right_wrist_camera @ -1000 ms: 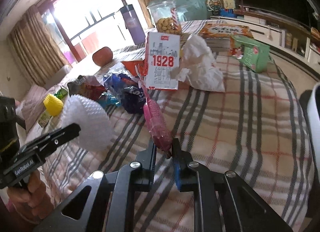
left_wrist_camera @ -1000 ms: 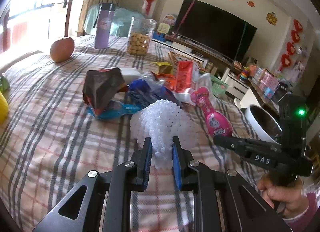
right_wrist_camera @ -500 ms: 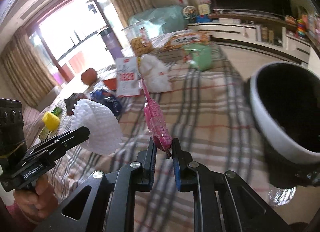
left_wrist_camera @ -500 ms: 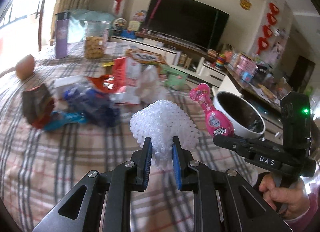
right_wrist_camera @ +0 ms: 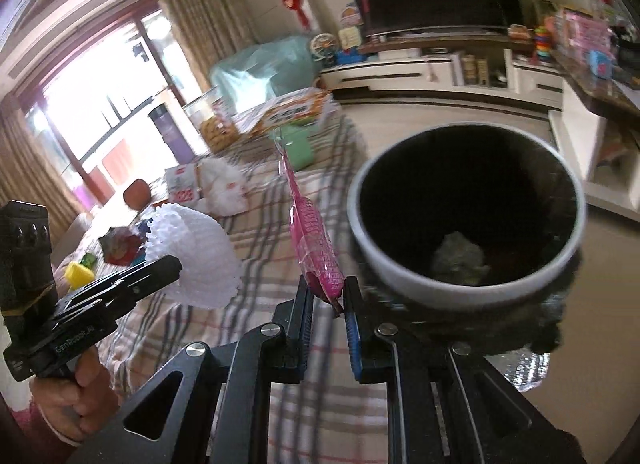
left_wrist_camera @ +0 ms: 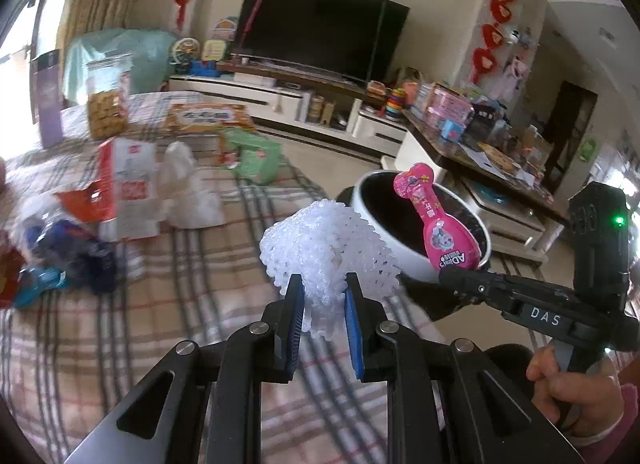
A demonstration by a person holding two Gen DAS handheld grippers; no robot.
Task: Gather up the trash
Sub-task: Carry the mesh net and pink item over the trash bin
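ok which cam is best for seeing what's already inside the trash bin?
Right wrist. It looks down into the trash bin, showing a pale crumpled wad at the bottom. The left wrist view sees the bin from a lower angle, the interior only dark, partly hidden by the pink wrapper and white foam net.

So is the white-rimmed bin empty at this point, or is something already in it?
Not empty. The right wrist view looks into the bin and shows a pale crumpled wad at its dark bottom. What the wad is cannot be told.

Before you: bin [right_wrist_camera: 464, 220] off the worktop's [left_wrist_camera: 168, 324] right edge, scrap inside. Foam net [left_wrist_camera: 324, 252] left of wrapper [left_wrist_camera: 436, 216], both raised beside bin. Carton [left_wrist_camera: 128, 188], bag [left_wrist_camera: 188, 192] behind on worktop; jar [left_wrist_camera: 108, 100] farther back.
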